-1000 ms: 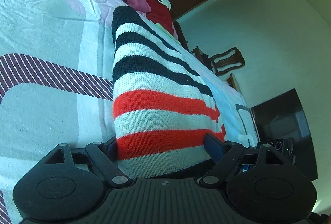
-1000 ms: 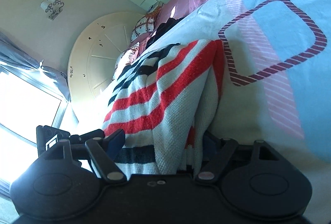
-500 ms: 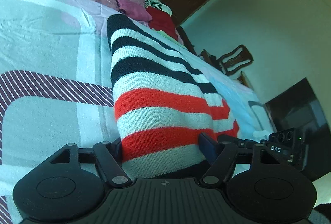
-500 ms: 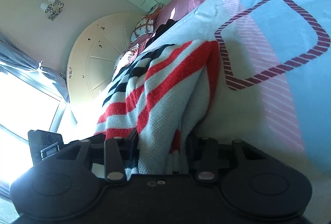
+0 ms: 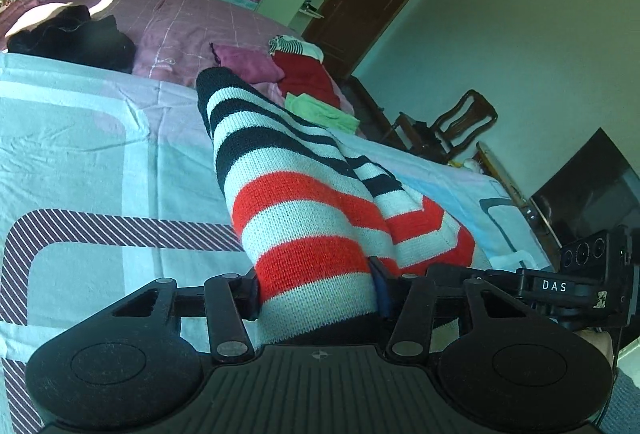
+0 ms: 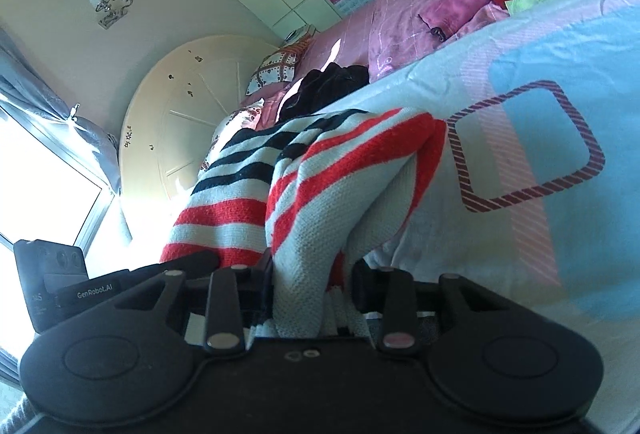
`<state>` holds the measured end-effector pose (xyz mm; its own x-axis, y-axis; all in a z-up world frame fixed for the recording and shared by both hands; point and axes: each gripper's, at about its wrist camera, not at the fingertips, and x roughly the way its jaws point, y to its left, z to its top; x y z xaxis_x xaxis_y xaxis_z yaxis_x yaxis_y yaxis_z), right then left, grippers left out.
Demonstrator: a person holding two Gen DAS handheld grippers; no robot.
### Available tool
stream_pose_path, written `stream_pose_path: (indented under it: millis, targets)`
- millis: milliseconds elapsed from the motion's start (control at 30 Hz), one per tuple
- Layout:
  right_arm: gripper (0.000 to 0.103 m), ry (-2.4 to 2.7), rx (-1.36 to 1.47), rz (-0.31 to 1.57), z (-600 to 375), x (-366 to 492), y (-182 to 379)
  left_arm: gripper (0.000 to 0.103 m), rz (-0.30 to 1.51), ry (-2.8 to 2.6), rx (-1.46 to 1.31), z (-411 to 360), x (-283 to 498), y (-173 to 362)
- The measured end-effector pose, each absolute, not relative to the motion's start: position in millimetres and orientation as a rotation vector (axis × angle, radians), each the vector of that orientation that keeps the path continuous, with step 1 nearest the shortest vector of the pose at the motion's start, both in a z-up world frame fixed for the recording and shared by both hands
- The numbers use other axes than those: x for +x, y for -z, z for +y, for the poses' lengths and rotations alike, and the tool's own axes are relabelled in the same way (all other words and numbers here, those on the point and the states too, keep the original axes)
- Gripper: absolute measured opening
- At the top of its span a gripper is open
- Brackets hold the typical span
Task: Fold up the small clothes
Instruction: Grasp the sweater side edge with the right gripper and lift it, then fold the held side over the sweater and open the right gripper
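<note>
Item 1: striped knit garment, black, white and red bands, lying lengthwise on the pale blue bedsheet with its near hem raised off the sheet.

Item 2: left gripper, jaws just closed in and now clamped on one corner of that hem.

Item 3: right gripper, jaws likewise just closed, pinching bunched knit at the other corner. Holding both near corners together suggests the hem is meant to be carried over toward the far end, halving the garment.

Item 4: surroundings. Black clothing heap at the sheet's far edge; magenta piece, red piece and green piece stacked on the pink bedspread beyond. A chair stands off the bed.

Obstructions: none lies on the fold path; the green piece sits near the garment's far end.
</note>
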<state>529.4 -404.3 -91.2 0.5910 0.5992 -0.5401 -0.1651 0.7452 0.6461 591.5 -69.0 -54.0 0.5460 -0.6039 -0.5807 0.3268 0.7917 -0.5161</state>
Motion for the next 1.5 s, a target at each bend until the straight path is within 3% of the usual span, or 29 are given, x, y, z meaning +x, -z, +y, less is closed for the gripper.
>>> stream_pose_path:
  millis: [333,700,1100,1500]
  targets:
    - [0.036,-0.487,0.535,0.768,-374,509,48,0.05,0.754,0.595,-0.358,-39,564,15]
    - [0.036,-0.493,0.505,0.754,-280,493,34,0.05,0.738,0.599,-0.36,57,542,4]
    - [0.036,-0.581,0.504,0.817,-147,505,62,0.05,0.778,0.515,-0.377,189,532,28]
    - [0.036,-0.616,0.514,0.9,-69,529,97,0.05,0.826,0.426,-0.44,253,541,78]
